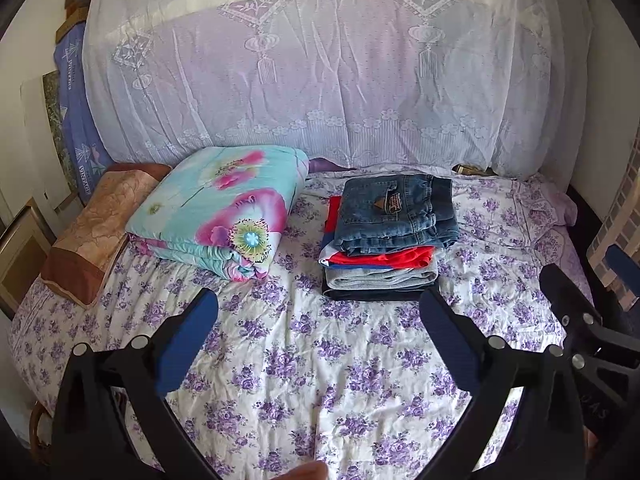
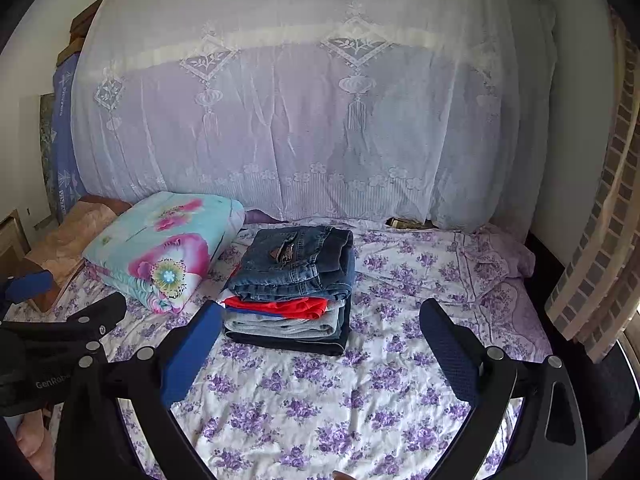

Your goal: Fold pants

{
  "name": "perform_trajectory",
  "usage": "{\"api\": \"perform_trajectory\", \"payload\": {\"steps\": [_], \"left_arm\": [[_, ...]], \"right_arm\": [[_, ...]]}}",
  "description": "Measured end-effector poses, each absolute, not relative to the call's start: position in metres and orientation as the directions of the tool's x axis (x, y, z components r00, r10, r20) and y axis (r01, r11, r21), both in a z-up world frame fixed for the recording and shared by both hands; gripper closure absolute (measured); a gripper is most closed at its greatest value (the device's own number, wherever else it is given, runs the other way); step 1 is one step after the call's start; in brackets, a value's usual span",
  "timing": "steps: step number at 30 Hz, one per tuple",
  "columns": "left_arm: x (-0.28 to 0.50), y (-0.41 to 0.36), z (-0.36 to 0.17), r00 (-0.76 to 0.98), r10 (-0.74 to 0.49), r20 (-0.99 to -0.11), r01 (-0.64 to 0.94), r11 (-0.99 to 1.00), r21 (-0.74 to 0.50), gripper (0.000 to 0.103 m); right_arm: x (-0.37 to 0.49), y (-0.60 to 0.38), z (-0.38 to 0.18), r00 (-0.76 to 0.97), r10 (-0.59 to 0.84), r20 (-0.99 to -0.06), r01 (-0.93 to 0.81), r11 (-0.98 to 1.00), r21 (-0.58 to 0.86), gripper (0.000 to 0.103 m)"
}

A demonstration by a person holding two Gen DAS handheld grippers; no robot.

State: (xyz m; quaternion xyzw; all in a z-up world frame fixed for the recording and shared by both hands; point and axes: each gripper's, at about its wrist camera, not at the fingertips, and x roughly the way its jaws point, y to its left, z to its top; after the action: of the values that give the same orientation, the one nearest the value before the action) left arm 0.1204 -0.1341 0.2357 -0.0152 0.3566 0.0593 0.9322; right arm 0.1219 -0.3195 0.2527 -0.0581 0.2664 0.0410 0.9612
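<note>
Both tools, left (image 1: 318, 344) and right (image 2: 320, 348), hang wide open and empty over the bed (image 1: 320, 392), the folded jeans (image 1: 394, 210) topping the stack (image 1: 380, 272) at frame centre, so I reckon fetching another pair comes next.

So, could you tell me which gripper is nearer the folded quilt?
Left. The left gripper hovers nearer the folded quilt; the right gripper sits farther right, before the clothes stack.

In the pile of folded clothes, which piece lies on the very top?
The blue denim jeans, showing a back pocket; the red, grey and dark pieces lie beneath.
</note>
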Motion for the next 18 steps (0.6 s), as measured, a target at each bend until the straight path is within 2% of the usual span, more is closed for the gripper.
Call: {"api": "perform_trajectory", "payload": {"steps": [18], "left_arm": [[0.1214,-0.135,0.2329,0.731,0.103,-0.674,-0.116,0.993,0.027,0.005]], "right_arm": [[0.1222,-0.3239,0.2485,0.852,0.068,-0.519,-0.119,0.991,-0.065,0.004]]}}
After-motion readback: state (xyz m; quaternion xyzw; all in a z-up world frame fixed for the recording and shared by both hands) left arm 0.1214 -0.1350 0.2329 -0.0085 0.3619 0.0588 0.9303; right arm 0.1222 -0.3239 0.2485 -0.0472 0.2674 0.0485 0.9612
